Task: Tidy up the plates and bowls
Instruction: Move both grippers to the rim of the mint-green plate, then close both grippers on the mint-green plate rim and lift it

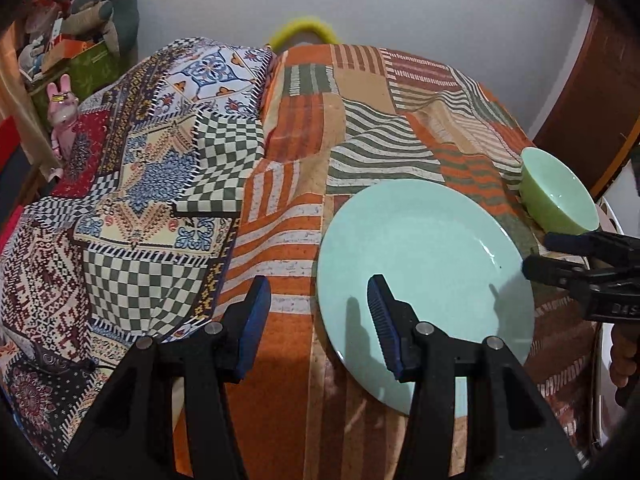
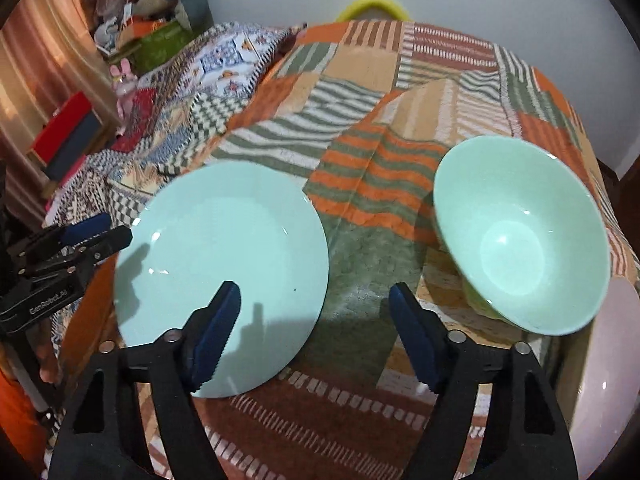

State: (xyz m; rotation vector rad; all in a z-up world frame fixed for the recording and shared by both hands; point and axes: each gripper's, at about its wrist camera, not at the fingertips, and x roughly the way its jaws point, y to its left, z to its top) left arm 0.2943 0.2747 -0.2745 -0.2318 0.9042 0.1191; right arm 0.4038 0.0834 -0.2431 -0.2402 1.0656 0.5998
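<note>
Blue ribbed pads line both tools, and neither pinches anything: the left gripper (image 1: pixel 318 322) stands spread with one finger over the near rim of the pale mint plate (image 1: pixel 428 264) and the other over the cloth beside it, while the right gripper (image 2: pixel 314 338) is also parted, its jaws straddling bare cloth between the plate and the green bowl (image 2: pixel 524 236). Judging by that, the sorting has hardly started; plate and bowl lie apart on the patchwork cloth (image 1: pixel 300 128) that covers the desk, nothing stacked, nothing lifted. What is left seems to be the whole job: take hold of one piece and bring it to the other, or to wherever they belong. Room is easy toward the far middle, where the orange and striped patches lie bare. It is tighter on the right, where the bowl sits close to the cloth's edge, with a pale rounded thing (image 2: pixel 612 360) just past it that I cannot make out. To the left a second, checkered cloth (image 1: pixel 152 184) overlaps in folds, and beyond it a cluttered shelf with a pink rabbit figure (image 1: pixel 62 114).
</note>
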